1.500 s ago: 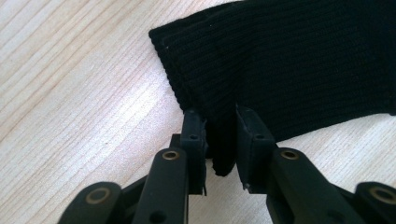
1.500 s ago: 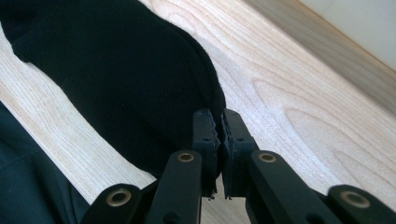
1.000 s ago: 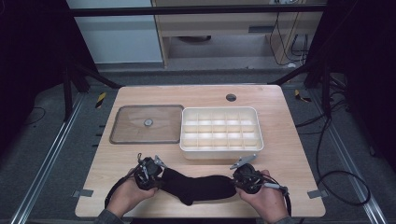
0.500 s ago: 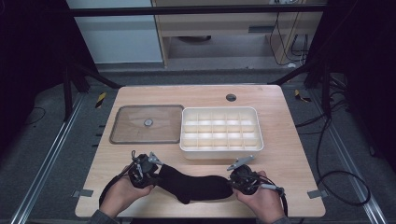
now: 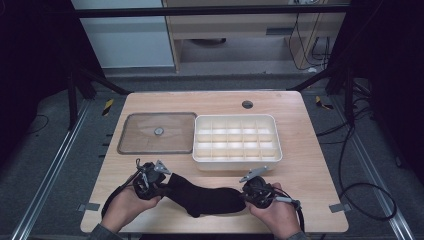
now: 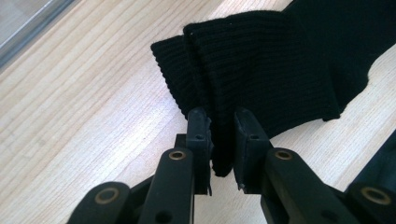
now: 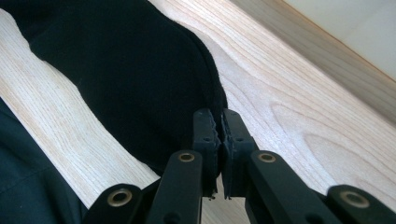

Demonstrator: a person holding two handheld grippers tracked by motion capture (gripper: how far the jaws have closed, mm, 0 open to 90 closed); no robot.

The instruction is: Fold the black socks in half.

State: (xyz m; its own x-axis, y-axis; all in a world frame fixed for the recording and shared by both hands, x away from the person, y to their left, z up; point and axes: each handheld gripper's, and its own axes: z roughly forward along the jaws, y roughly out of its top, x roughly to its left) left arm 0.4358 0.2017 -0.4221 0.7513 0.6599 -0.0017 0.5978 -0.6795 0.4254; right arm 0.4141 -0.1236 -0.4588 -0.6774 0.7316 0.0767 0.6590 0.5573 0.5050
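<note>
Wooden table (image 5: 305, 165), unlabelled black sock (image 5: 210, 196) clamped in both grippers' (image 5: 156, 183) (image 5: 247, 196) fingers.

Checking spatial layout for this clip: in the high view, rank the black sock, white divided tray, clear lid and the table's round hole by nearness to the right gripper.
1. black sock, clamped in the right gripper, to its left.
2. white divided tray, just beyond it.
3. clear lid, far left.
4. round hole, at the far table edge; close to the lid's rank.
</note>
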